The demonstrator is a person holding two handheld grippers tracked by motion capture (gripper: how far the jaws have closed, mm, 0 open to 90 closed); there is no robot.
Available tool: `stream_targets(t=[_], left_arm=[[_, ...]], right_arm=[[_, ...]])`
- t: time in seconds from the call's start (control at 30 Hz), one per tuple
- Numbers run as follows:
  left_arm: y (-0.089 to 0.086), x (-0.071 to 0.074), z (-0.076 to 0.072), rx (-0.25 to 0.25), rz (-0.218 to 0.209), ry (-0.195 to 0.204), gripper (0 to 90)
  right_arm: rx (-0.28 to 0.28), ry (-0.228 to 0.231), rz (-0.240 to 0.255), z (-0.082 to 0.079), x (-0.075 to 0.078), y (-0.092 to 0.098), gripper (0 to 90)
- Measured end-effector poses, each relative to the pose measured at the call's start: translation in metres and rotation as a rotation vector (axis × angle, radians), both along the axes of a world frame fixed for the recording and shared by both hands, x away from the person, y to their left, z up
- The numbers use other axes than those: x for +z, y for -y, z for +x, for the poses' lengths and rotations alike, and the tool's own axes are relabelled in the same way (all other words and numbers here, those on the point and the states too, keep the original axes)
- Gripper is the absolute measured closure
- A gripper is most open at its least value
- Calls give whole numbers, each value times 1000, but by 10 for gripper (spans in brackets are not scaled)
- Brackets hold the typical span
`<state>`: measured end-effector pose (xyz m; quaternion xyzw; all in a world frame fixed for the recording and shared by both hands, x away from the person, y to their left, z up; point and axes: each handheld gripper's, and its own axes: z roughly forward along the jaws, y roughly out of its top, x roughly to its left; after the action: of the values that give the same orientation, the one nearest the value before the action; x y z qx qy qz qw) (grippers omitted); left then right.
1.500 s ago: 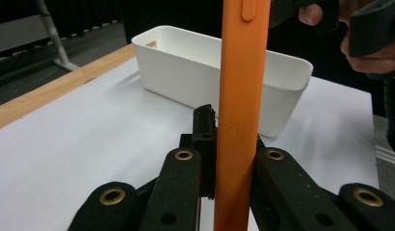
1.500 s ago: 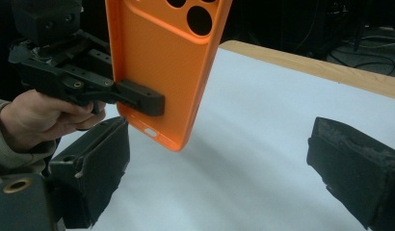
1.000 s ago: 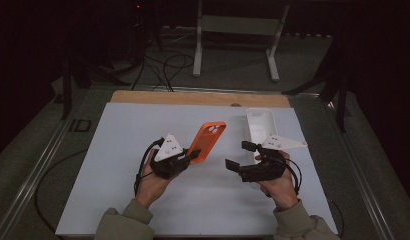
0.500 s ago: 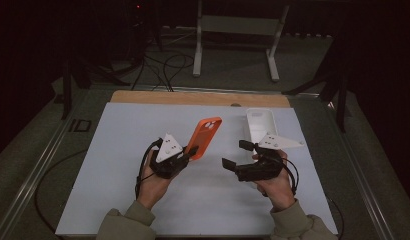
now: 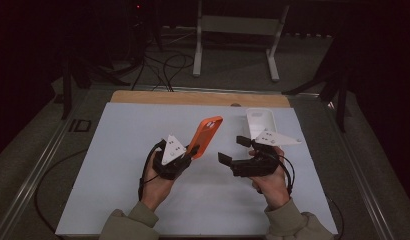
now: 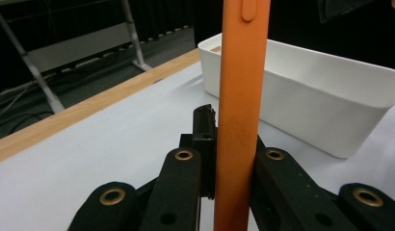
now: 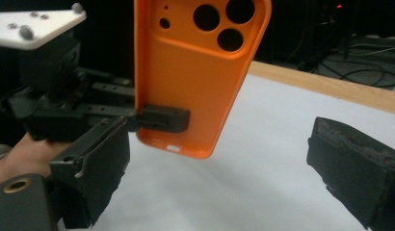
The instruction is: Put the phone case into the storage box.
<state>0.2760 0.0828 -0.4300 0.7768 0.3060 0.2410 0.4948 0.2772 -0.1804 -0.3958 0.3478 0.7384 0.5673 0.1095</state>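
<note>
1. Left tool (image 5: 185, 155) is clamped on the orange case (image 5: 205, 136), lifted off the surface (image 5: 128, 150).
2. Right tool (image 5: 233, 150) stands apart beside it, grasping nothing.
3. Handover or binning in the white bin (image 5: 259, 121) remains, I judge.

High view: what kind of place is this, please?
Probably a lab or studio recording bench: a white-topped table on a dark floor, loose black cables and a grey metal stand behind it.
</note>
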Motion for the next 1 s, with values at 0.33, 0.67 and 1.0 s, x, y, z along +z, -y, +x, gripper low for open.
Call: stream_targets(t=[0.33,0.67,1.0], left_arm=[[5,-1,-1,7,5,4,855],[8,-5,-3,3,5,3,855],[11,-8,-4,-9,3,-1,855]], right_arm=[[-28,-2,17,4,5,-6,79],[-39,-2,34,7,11,-13,81],[-82,-15,48,7,15,-18,82]])
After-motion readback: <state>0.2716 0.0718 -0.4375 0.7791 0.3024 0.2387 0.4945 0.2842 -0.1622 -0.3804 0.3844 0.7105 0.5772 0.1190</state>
